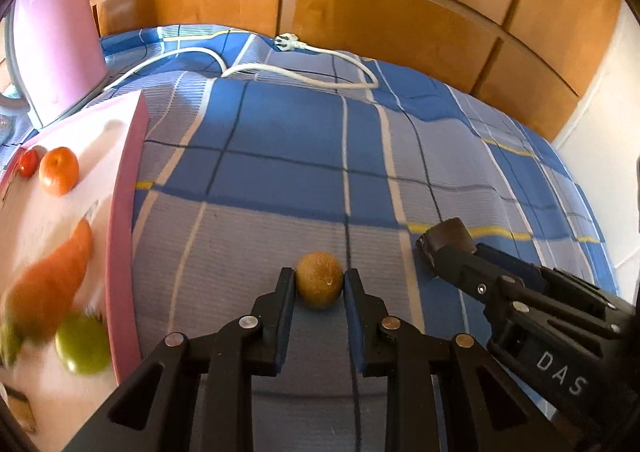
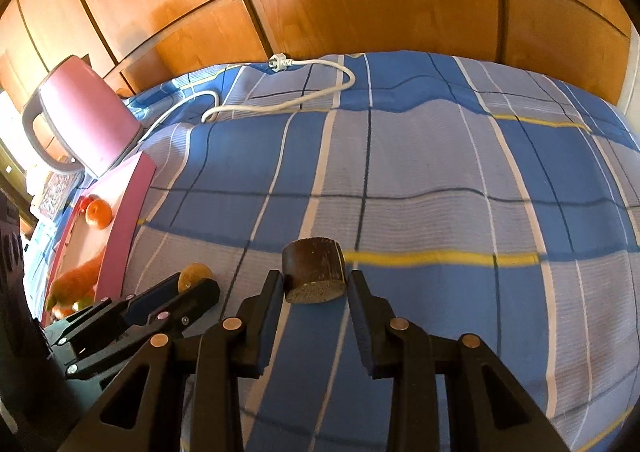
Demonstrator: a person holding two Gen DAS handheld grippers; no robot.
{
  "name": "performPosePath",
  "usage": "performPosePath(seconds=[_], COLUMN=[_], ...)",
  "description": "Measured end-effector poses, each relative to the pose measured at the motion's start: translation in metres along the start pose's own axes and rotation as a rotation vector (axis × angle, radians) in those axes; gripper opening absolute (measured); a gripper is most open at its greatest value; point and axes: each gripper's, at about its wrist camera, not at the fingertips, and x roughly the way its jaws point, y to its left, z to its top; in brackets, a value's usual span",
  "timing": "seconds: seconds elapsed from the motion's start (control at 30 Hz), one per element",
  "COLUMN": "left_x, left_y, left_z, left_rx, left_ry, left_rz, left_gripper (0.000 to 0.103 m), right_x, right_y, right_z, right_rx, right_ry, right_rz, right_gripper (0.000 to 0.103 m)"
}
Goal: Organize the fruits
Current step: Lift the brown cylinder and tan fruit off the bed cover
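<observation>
Left tongs (image 1: 319, 284) clamped on kiwi (image 1: 319, 286) above plaid bed cover (image 1: 280, 131), just right of pink tray (image 1: 124, 211); right tongs (image 2: 314, 284) clamped on dark cut fruit piece (image 2: 313, 270), kind unclear; kiwi looked light, soft-skinned, bruisable, best gripped across middle; tray's near fruit blurred, left side cut off.

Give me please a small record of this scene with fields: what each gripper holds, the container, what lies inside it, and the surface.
left gripper: shut on round brown fuzzy kiwi
right gripper: shut on dark brown cylindrical block
container: pink rectangular tray, left of both grippers
inside tray: orange tangerine, small red fruit, orange carrot, green round fruit
surface: blue plaid bedsheet
</observation>
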Motion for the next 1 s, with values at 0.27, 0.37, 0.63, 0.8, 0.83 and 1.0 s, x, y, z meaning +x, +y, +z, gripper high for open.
performPosePath(seconds=[0.27, 0.37, 0.63, 0.8, 0.83, 1.0], left_x=[-0.020, -0.026, -0.036, -0.044, -0.046, -0.050], left_y=[-0.007, -0.006, -0.007, -0.008, -0.009, -0.009], left_z=[-0.030, -0.037, -0.049, -0.050, -0.050, -0.051], left_rx=[0.041, 0.041, 0.047, 0.051, 0.054, 0.058], left_ry=[-0.014, -0.014, -0.016, -0.033, -0.039, -0.043], left_rz=[-0.007, -0.010, -0.010, -0.012, -0.013, -0.015], left_gripper=[0.024, 0.024, 0.024, 0.024, 0.024, 0.024], right_x=[-0.021, -0.026, -0.036, -0.044, -0.046, -0.051], right_y=[-0.002, -0.002, 0.002, 0.002, 0.002, 0.006], right_z=[-0.026, -0.035, -0.053, -0.058, -0.057, -0.057], right_rx=[0.016, 0.020, 0.013, 0.015, 0.015, -0.006], right_ry=[0.005, 0.011, 0.019, 0.007, 0.002, -0.001], right_rz=[0.007, 0.010, 0.019, 0.023, 0.024, 0.019], right_gripper=[0.033, 0.033, 0.033, 0.032, 0.031, 0.010])
